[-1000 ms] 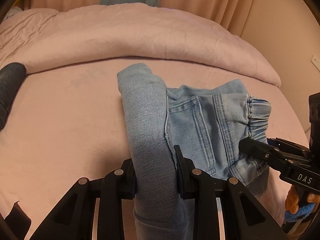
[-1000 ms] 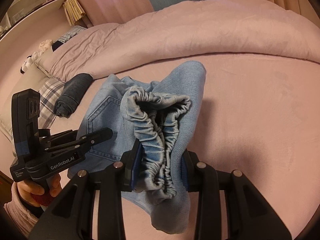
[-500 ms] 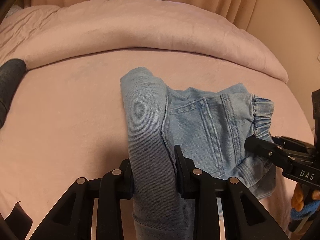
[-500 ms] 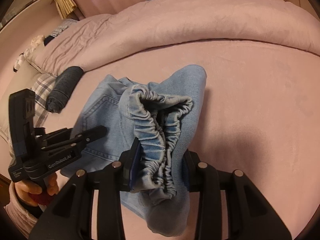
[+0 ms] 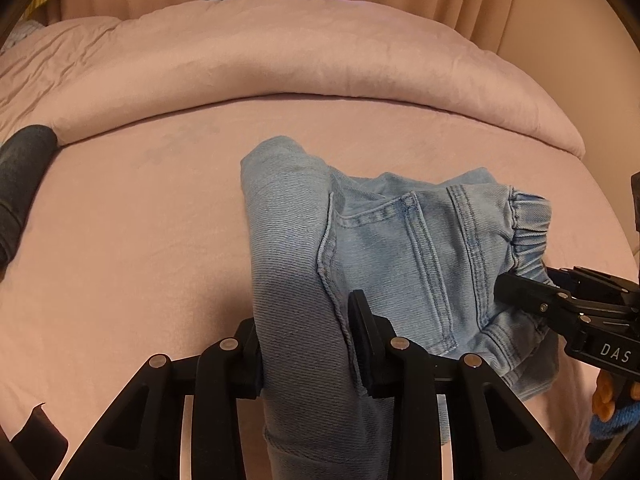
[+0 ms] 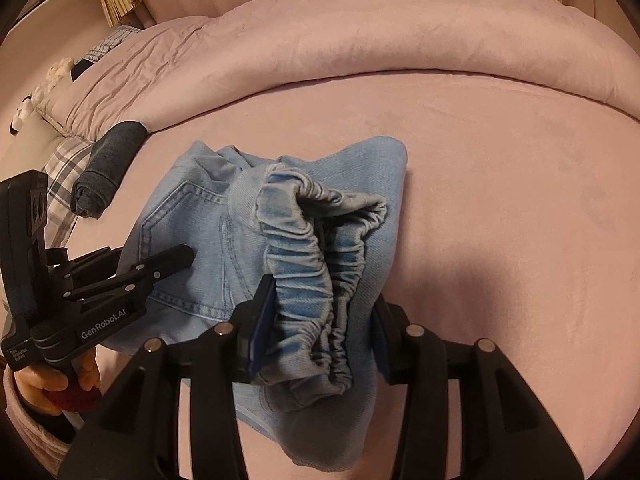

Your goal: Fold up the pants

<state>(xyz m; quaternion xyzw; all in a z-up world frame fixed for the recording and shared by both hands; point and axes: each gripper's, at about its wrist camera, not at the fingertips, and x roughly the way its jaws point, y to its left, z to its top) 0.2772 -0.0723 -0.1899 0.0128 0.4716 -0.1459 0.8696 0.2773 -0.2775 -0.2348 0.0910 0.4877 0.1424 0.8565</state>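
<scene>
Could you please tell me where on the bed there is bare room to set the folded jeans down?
Bare sheet lies right of the jeans, up to the rolled duvet. A second patch lies between the jeans and the dark rolled garment. Around both hand-held grippers it is crowded.

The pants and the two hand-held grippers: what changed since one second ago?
The right hand-held gripper has been opening, loosening around the elastic waistband between its jaws. The left hand-held gripper opened slightly, the folded leg still between its jaws. The pants stayed on the bed.
</scene>
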